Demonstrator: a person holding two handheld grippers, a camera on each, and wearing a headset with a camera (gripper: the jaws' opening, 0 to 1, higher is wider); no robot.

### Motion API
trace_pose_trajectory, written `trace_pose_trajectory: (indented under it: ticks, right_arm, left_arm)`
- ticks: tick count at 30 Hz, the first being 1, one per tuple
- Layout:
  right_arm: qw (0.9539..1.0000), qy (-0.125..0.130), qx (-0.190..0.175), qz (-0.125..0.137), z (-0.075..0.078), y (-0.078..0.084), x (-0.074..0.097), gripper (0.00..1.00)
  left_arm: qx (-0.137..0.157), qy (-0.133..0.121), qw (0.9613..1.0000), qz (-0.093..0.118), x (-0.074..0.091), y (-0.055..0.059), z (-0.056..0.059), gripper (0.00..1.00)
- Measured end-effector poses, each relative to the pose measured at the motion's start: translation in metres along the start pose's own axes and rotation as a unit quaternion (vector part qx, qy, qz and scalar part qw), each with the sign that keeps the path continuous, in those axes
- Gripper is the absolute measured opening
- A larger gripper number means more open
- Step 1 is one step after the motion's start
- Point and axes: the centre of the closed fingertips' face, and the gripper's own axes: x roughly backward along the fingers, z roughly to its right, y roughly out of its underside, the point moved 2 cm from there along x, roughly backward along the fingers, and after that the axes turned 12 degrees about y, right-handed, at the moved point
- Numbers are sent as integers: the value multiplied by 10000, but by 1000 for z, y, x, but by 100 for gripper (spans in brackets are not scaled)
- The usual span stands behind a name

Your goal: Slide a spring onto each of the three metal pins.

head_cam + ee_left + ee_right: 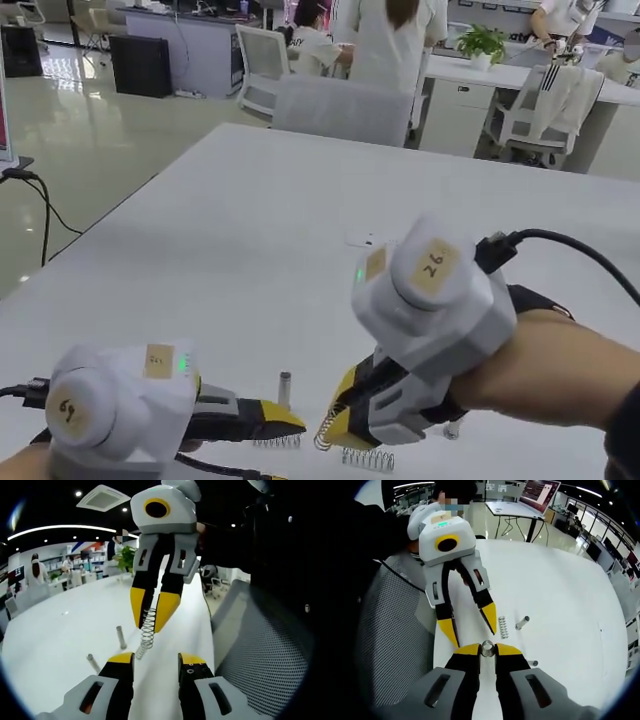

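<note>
My right gripper (488, 652) is shut on a small steel spring (488, 648), gripped near one end. In the head view this gripper (335, 420) points down and left with the spring (325, 427) hanging from its yellow tips. My left gripper (156, 660) faces it, open and holding nothing, its tips (285, 425) just left of the spring (146, 630). One short metal pin (285, 388) stands upright just beyond both tips. A second pin (93, 662) stands nearby. Loose springs (368, 459) (278, 441) lie on the white table (250, 250).
The table's near edge is close below the grippers, with a mesh office chair (265, 650) beside it. A small white scrap (362, 240) lies mid-table. Chairs (345, 108), desks and people stand beyond the far edge.
</note>
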Motion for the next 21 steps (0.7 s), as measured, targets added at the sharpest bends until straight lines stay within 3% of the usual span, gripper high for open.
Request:
trace_pose_trajectory:
  ticks: [11, 21]
  right_arm:
    - [10000, 53, 20, -18, 10, -2, 0, 8]
    - [9999, 128, 96, -15, 25, -10, 1, 8]
  left_arm:
    - [316, -385, 9987, 141, 15, 6, -6, 44]
    - [554, -840, 9944, 327, 34, 10, -12, 53]
